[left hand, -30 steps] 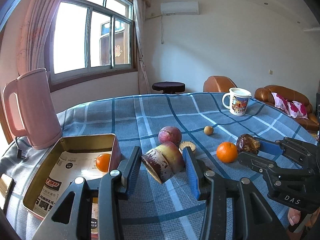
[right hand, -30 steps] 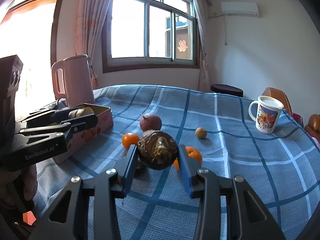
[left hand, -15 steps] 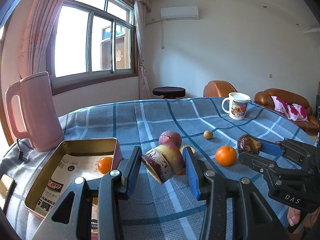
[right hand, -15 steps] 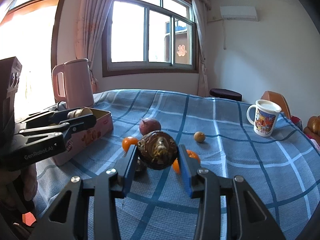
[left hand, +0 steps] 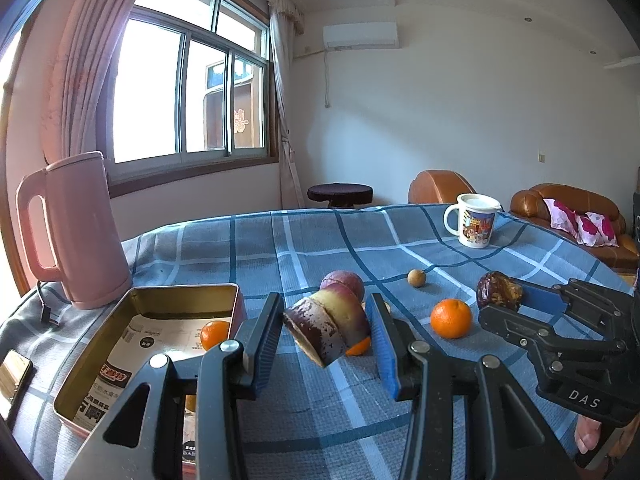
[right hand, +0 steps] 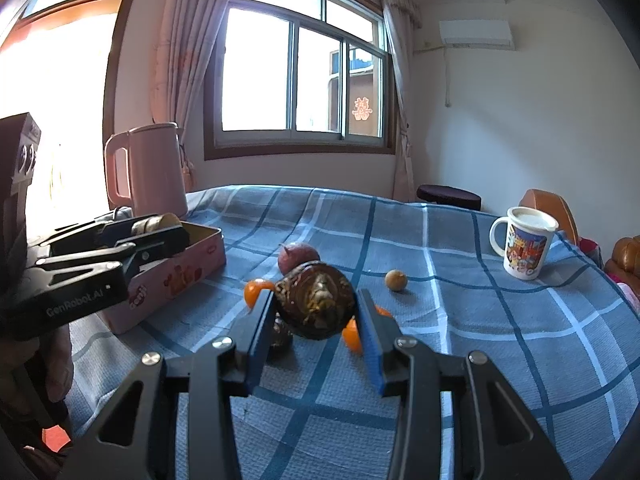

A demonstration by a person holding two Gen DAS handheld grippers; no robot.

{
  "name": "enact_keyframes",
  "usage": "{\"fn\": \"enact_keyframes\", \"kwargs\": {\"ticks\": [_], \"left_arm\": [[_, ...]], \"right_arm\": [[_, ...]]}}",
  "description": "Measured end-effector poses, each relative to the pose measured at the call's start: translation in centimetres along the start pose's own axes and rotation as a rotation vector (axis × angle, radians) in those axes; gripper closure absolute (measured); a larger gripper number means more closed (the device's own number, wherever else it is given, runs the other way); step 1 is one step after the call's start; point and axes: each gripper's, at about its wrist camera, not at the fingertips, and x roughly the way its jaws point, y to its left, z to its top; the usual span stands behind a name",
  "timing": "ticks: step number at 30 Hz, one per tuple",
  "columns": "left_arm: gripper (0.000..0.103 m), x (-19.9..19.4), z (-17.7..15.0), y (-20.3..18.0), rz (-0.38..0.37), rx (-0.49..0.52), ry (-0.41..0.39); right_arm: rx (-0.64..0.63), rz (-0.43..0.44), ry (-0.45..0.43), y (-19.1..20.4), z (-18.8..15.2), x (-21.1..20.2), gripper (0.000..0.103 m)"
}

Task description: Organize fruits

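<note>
While we hold both grippers above the blue plaid tablecloth (left hand: 304,240), our left gripper (left hand: 322,326) clamps a cut, purple-skinned chunk of fruit (left hand: 326,326) between its blue pads, clear of the cloth. Our right gripper (right hand: 316,312) grips a dark, wrinkled brown fruit (right hand: 316,300) the same way. In the left wrist view the open tin box (left hand: 136,344) lies at eight o'clock from the held chunk, with one orange (left hand: 214,334) inside. A second orange (left hand: 451,318) sits on the cloth at three o'clock, a reddish round fruit (left hand: 344,280) at twelve, a small tan fruit (left hand: 416,278) at two. The mug (left hand: 474,220) stands far off at two o'clock, the pink kettle (left hand: 68,228) at ten.
</note>
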Motion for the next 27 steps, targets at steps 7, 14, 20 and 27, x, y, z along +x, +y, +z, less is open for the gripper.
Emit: {"fn": "enact_keyframes", "kwargs": {"ticks": [7, 14, 20, 27], "left_arm": [[0.058, -0.22, -0.02, -0.01, 0.007, 0.001, -0.017], [0.058, -0.82, -0.05, -0.45, 0.017, 0.026, -0.042], [0.058, -0.73, -0.02, -0.31, 0.015, 0.019, -0.041], [0.058, -0.79, -0.03, -0.18, 0.019, 0.021, -0.041]], "right_arm": [[-0.009, -0.007, -0.013, 0.09, -0.04, -0.22, 0.060], [-0.025, -0.017, -0.033, 0.29, -0.10, -0.59, 0.060], [-0.031, -0.015, -0.036, 0.36, 0.05, -0.76, 0.060], [-0.050, -0.013, -0.031, 0.63, 0.61, -0.59, 0.060]]}}
